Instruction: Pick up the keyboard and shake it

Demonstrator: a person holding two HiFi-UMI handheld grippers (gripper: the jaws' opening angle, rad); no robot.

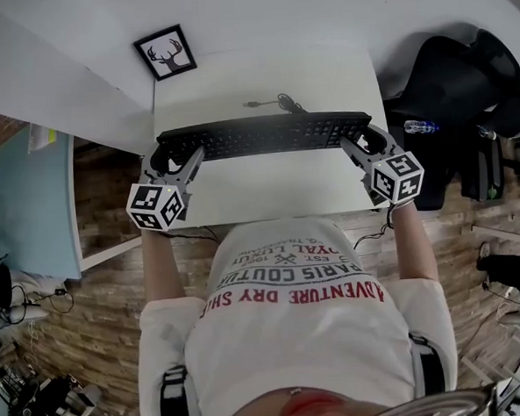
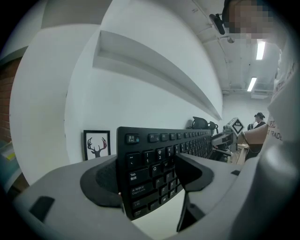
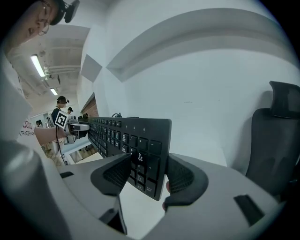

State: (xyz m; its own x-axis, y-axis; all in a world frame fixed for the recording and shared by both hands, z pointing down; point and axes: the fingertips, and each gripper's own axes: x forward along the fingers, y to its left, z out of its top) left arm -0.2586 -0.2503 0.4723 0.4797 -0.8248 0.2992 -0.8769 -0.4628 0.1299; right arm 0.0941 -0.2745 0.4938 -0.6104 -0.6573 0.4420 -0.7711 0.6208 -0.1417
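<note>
Your left gripper (image 1: 173, 157) and right gripper (image 1: 360, 144) fingers each clamp an end of the black keyboard (image 1: 264, 135), tilted above the white surface (image 1: 268, 193); pickup looks done, shaking remains.

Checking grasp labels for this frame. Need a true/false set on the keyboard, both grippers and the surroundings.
1. The left gripper is closed on the Esc end of the keyboard. True.
2. The right gripper is empty. False: its jaws clamp the keyboard's number-pad end.
3. The deer picture lies in front of the keyboard. False: it stands behind it, at the far left.
4. The keyboard's cable lies on the table. True.
5. The black chair is left of the table. False: it is on the right.
</note>
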